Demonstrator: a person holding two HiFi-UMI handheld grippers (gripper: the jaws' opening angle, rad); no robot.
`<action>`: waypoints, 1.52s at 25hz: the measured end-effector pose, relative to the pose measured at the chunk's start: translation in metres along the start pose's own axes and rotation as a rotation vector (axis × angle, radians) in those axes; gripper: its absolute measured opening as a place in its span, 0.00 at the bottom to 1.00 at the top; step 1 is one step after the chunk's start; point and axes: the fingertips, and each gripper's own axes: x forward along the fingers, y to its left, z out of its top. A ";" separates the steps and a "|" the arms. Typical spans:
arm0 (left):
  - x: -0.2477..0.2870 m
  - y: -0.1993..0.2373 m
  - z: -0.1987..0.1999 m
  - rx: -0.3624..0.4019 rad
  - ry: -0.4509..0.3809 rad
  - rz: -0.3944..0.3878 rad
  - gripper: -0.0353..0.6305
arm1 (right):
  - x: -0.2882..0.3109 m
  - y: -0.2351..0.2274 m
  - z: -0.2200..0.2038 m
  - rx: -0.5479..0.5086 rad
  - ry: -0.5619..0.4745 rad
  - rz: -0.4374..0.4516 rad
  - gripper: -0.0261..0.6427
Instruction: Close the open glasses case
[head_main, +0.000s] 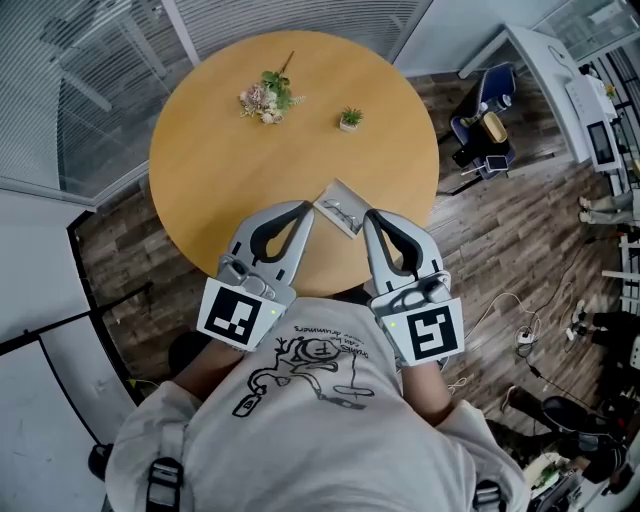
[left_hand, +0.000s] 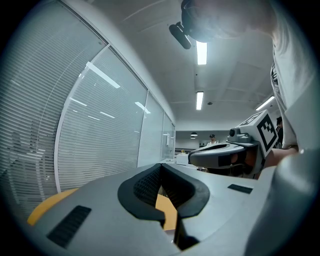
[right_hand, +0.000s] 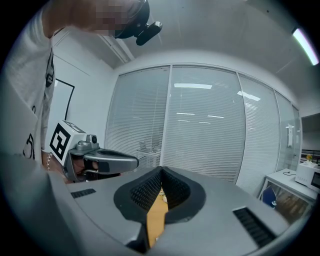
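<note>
Closest up, a white T-shirt with a black line drawing (head_main: 310, 375) fills the bottom of the head view, and just beyond it sit the two cube blocks with black-and-white square markers, one on each tool. The left gripper (head_main: 308, 207), smooth grey plastic with a teardrop loop of black padding, points up and to the right. Its own view shows the ribbed black pads (left_hand: 145, 184) meeting at the tip (left_hand: 160, 165), clenched on nothing, with only a sliver of yellow tabletop showing through the loop. The right gripper (head_main: 370, 215) mirrors it, leaning up and to the left. Its dimpled pads (right_hand: 147, 190) are also pressed together at the tip (right_hand: 161, 169) and empty.

Between the two tips, at the near edge of the round, yellow-tan wooden table (head_main: 220, 170), lies the flat, rectangular grey glasses case (head_main: 340, 207), set at a slant. It lies just beside both tips (whether either touches it, I cannot tell).

Farther across the tabletop stands a tiny green potted plant in a pale pot (head_main: 350, 119), and left of it lies a small loose posy of pink and green flowers (head_main: 266, 98). Around the table runs a dark wood-plank floor (head_main: 480, 240), and white slatted blinds behind glass (left_hand: 100, 125) line the wall.
</note>
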 end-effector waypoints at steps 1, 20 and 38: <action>0.001 0.000 0.000 -0.001 -0.004 -0.001 0.08 | 0.001 0.000 0.000 -0.006 0.000 0.003 0.05; 0.033 0.003 -0.095 0.021 0.179 -0.046 0.08 | 0.010 -0.029 -0.056 -0.080 0.058 -0.013 0.05; 0.058 0.025 -0.202 0.009 0.392 -0.061 0.08 | 0.020 -0.066 -0.164 -0.069 0.328 -0.022 0.08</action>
